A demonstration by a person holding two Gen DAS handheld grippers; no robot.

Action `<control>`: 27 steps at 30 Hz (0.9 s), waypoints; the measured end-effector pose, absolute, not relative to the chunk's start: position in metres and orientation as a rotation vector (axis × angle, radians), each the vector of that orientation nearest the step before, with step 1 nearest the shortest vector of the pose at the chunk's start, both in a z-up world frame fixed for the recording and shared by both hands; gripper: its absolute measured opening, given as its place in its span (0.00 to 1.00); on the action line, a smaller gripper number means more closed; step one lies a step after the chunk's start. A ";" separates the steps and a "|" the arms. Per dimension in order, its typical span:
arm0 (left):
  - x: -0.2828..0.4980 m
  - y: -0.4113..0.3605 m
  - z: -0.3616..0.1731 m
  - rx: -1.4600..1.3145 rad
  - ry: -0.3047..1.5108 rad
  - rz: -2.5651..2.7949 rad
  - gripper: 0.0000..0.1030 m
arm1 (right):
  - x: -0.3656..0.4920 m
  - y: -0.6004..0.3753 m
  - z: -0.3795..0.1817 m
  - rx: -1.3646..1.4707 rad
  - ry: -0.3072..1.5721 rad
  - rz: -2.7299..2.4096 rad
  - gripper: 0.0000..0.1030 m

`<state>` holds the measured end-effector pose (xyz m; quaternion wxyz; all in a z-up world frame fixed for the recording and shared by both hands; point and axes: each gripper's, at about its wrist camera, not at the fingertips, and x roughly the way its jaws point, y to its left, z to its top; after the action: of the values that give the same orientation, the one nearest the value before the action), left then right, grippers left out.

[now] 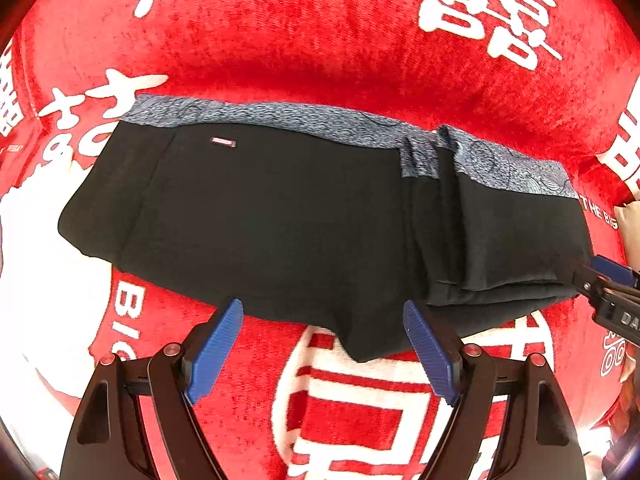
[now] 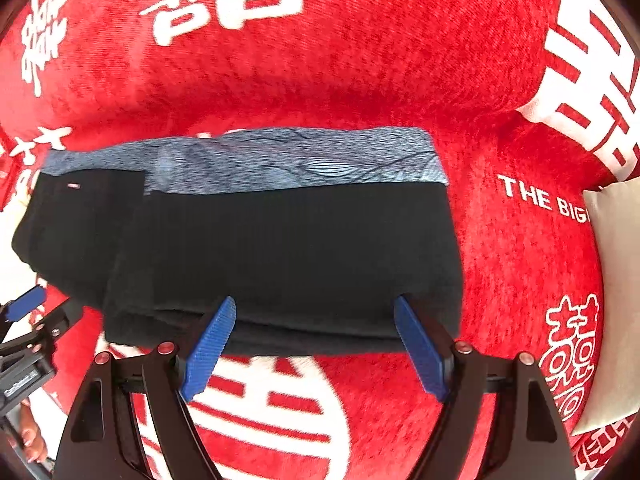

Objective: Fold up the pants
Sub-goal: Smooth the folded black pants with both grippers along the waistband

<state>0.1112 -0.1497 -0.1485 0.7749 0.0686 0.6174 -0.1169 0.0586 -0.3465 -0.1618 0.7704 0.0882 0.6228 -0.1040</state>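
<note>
The black pants (image 1: 288,216) lie folded into a compact rectangular stack on the red cloth (image 1: 320,48) with white printed characters, their blue-grey patterned band (image 1: 280,116) along the far edge. The left gripper (image 1: 323,316) hangs over the near edge of the stack, fingers apart, nothing between them. The right gripper (image 2: 314,312) does likewise, fingers apart and empty. A beige cushion (image 2: 612,300) lies at the right.
</note>
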 end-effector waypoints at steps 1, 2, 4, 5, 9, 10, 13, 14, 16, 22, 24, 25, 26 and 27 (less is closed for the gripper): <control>0.112 -0.146 -0.148 0.145 1.338 -0.248 0.81 | 0.058 -0.343 -0.159 0.198 1.348 -0.220 0.82; 0.114 -0.142 -0.148 0.141 1.339 -0.243 0.81 | 0.058 -0.339 -0.156 0.207 1.345 -0.211 0.82; 0.116 -0.137 -0.146 0.130 1.341 -0.230 0.81 | 0.058 -0.334 -0.153 0.217 1.347 -0.202 0.82; 0.116 -0.134 -0.146 0.124 1.342 -0.226 0.81 | 0.058 -0.331 -0.152 0.221 1.348 -0.199 0.82; 0.118 -0.126 -0.145 0.109 1.339 -0.220 0.81 | 0.059 -0.318 -0.151 0.223 1.362 -0.183 0.82; 0.118 -0.123 -0.146 0.104 1.338 -0.219 0.81 | 0.060 -0.316 -0.153 0.219 1.367 -0.180 0.82; 0.119 -0.115 -0.148 0.084 1.345 -0.206 0.81 | 0.062 -0.306 -0.155 0.197 1.387 -0.167 0.82; 0.120 -0.112 -0.148 0.078 1.346 -0.202 0.81 | 0.063 -0.303 -0.155 0.190 1.392 -0.162 0.82; 0.120 -0.106 -0.149 0.065 1.347 -0.191 0.81 | 0.064 -0.297 -0.155 0.169 1.404 -0.157 0.82; 0.124 -0.084 -0.152 0.014 1.359 -0.164 0.81 | 0.071 -0.280 -0.155 0.131 1.419 -0.127 0.82; 0.126 -0.078 -0.153 0.002 1.359 -0.147 0.81 | 0.074 -0.274 -0.155 0.118 1.422 -0.115 0.82; 0.126 -0.074 -0.153 -0.006 1.359 -0.141 0.81 | 0.075 -0.271 -0.155 0.112 1.423 -0.110 0.82; 0.127 -0.071 -0.153 -0.011 1.360 -0.136 0.81 | 0.077 -0.268 -0.155 0.107 1.425 -0.104 0.82; 0.128 -0.069 -0.153 -0.014 1.360 -0.131 0.81 | 0.079 -0.265 -0.156 0.102 1.427 -0.098 0.82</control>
<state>0.1280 -0.0693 -0.1528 0.7755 -0.0065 0.6284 -0.0607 0.0792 -0.2646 -0.1558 0.7537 0.0469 0.6540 -0.0449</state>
